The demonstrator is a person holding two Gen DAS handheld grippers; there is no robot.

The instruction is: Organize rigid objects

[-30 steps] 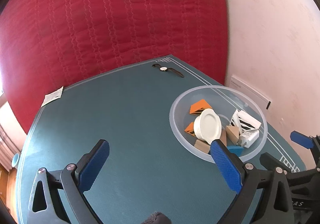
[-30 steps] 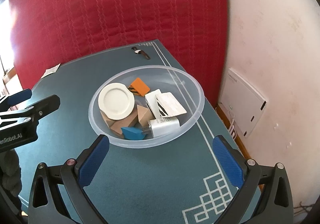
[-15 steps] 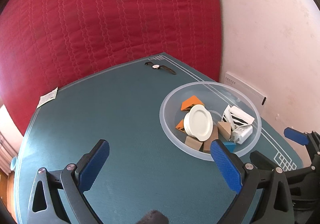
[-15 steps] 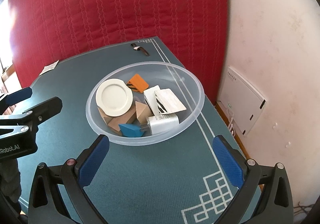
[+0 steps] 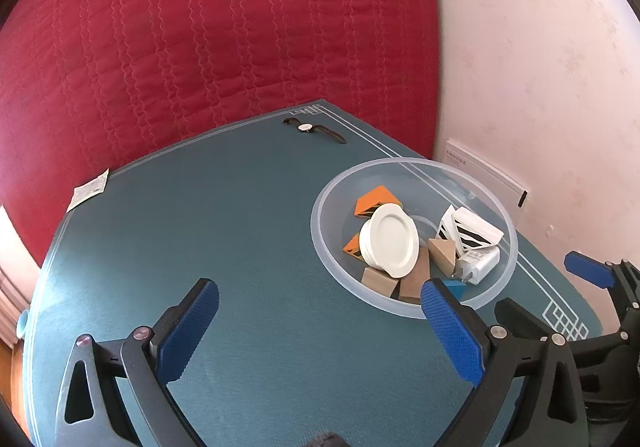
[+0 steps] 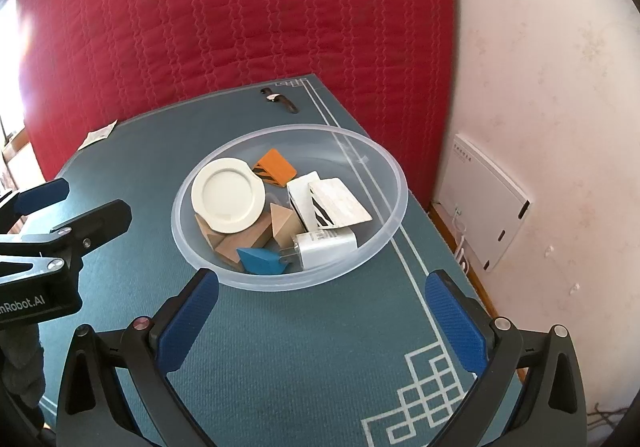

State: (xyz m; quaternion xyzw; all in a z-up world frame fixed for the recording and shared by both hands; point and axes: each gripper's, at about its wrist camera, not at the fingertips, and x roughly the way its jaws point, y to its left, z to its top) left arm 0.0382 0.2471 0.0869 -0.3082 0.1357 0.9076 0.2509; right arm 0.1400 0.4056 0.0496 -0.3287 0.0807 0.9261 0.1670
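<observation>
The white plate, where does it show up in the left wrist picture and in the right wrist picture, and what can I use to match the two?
Left wrist view: the white plate lies right of centre, inside the clear bowl, on its left side.
Right wrist view: the white plate sits left of centre, again in the bowl's left half, resting on wooden blocks.
Shared landmark: the wristwatch near the mat's far corner.

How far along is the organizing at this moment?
Seemingly at the start or the end: the clear plastic bowl holds the white plate, wooden blocks, orange card and white charger. Left claw and right claw are open, holding nothing. A wristwatch lies outside.
</observation>
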